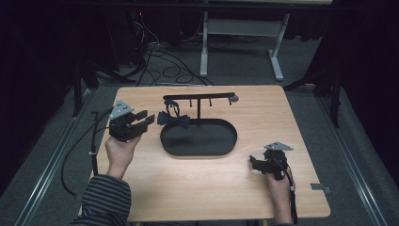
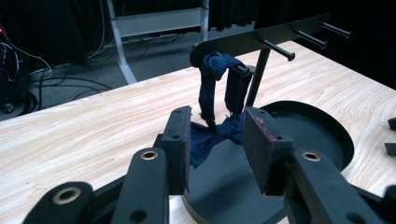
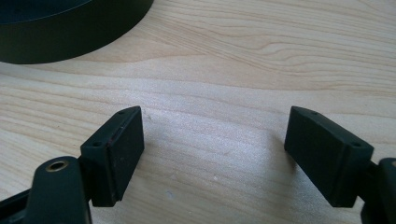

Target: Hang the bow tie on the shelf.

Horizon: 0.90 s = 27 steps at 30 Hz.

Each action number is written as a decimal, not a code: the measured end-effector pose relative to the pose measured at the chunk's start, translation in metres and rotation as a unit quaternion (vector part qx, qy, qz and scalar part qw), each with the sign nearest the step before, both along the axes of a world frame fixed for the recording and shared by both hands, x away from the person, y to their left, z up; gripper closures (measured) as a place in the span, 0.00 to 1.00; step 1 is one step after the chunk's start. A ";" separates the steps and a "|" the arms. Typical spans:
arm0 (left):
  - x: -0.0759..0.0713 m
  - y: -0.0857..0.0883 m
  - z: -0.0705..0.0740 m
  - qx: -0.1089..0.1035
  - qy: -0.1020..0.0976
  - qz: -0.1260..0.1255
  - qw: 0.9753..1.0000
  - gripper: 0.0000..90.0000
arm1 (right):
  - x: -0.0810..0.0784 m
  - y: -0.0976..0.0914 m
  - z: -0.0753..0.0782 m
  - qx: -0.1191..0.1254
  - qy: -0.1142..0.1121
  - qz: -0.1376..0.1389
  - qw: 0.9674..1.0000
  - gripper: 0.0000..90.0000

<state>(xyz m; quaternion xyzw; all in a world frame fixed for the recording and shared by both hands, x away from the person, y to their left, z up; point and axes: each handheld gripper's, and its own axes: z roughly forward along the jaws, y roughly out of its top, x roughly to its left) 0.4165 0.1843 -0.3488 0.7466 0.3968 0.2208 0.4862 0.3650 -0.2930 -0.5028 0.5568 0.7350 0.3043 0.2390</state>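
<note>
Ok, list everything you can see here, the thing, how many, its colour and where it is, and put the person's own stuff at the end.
Table: one, light wood, centre of the high view.
Stand: one, black, T-shaped bar with pegs, rising from the tray's far edge.
Tray: one, black, oval, mid-table.
Bow tie: one, dark blue, its strap looped over the stand's left peg, bow at the tray's left rim.
Desk frame: one, white, on the floor beyond the table.
Cables: several, black, on the floor beyond the table.
Left hand-held gripper: one, black, open, at the bow tie.
Right hand-held gripper: one, black, open, low over the table's right side.
Sleeve: one, striped, bottom left.
</note>
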 end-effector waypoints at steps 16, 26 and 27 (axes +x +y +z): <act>-0.030 0.022 -0.008 -0.028 0.010 0.010 1.000 0.66 | 0.000 0.000 0.000 0.000 0.000 0.000 1.000 0.23; -0.046 0.033 -0.015 -0.041 0.014 0.024 0.999 0.64 | 0.000 0.000 0.000 0.000 0.000 0.000 1.000 0.23; -0.047 0.034 -0.016 -0.043 0.014 0.025 0.999 0.64 | 0.000 0.000 0.000 0.000 0.000 0.000 1.000 0.23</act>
